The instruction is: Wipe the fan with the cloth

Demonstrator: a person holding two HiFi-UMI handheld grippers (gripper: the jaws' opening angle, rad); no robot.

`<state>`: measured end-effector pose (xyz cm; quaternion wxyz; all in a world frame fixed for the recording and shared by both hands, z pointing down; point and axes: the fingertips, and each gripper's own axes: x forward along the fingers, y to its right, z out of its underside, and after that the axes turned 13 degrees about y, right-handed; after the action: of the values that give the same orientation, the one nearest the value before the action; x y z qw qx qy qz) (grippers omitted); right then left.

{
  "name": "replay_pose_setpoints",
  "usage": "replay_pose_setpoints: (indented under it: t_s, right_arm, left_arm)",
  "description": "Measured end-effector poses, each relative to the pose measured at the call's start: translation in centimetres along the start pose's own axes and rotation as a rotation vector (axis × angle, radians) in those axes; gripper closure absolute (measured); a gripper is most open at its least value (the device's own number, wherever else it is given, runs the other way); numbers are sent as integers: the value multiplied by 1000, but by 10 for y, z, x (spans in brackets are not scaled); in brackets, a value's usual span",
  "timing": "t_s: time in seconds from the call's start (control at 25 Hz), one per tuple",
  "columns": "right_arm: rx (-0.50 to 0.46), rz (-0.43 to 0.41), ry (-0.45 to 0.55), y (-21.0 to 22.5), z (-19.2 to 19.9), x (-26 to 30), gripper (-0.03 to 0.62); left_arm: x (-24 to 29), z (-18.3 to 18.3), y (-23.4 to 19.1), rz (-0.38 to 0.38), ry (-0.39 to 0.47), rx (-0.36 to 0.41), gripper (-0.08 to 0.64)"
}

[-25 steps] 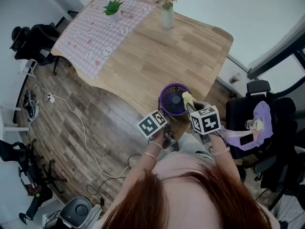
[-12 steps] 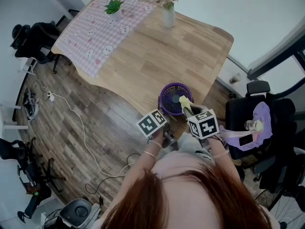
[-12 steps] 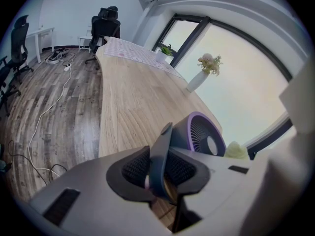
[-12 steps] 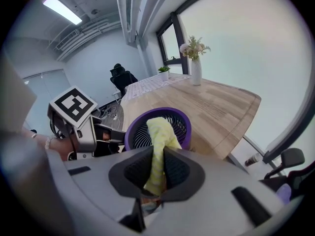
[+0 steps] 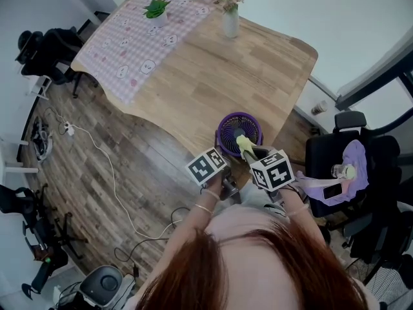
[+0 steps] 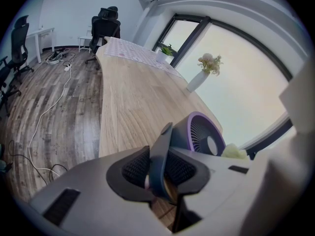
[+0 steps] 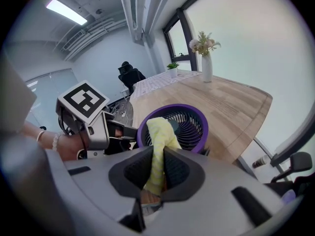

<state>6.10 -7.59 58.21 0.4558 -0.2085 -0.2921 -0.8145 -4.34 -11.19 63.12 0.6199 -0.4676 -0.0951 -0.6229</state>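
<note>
Purple fan (image 5: 239, 133) sits at the near corner of the wooden bench (image 5: 213, 76), right in front of the person, grille facing the right hand-held gripper. Left hand-held gripper (image 6: 157, 168) is clenched on a dark flat part of the fan's body at its left side, pads pressed on both faces of it. Right hand-held gripper (image 7: 156, 168) is grasping the yellow cloth (image 7: 158, 141), which is bunched upright between the jaws. The cloth's free end lies against the left-centre of the grille in the right gripper view; in the head view it sits on the lower part of the fan's face. Far end of the bench: white vase (image 5: 230, 23) with flowers, pink checked tablecloth (image 5: 139, 44).
</note>
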Motion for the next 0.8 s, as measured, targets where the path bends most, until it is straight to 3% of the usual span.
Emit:
replay_pose_setpoints:
  t_s: [0.8]
  right_arm:
    - [-167, -99, -61, -33, -3, 19, 549]
  left_arm:
    - [-2, -1, -1, 9, -1, 3, 469]
